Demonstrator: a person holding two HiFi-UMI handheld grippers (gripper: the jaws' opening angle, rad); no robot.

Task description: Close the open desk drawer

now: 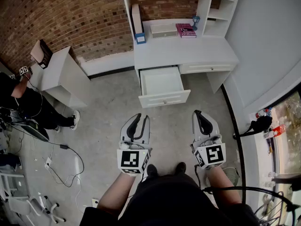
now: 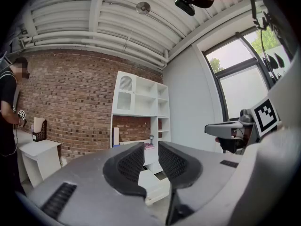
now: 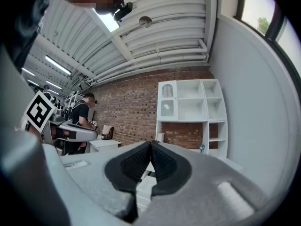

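Note:
The white desk (image 1: 188, 51) with a shelf unit on top stands against the brick wall. Its left drawer (image 1: 161, 84) is pulled out and looks empty, its front panel (image 1: 164, 99) facing me. Both grippers are held level over the floor, short of the drawer and apart from it. My left gripper (image 1: 141, 117) is shut with only a thin slit between its pads and nothing in it. The right gripper (image 1: 198, 113) is shut with its tips touching. The drawer (image 2: 153, 185) shows beyond the left gripper (image 2: 151, 147) in the left gripper view, and the drawer (image 3: 143, 188) shows under the right gripper (image 3: 150, 144) in the right gripper view.
The desk's right drawer (image 1: 207, 68) is closed. A pink book (image 1: 186, 30) and a box lie on the desktop. At the left stands a small white side table (image 1: 61, 74) with a person (image 1: 19, 102) beside it. Cables (image 1: 61, 159) trail over the floor. A white wall runs along the right.

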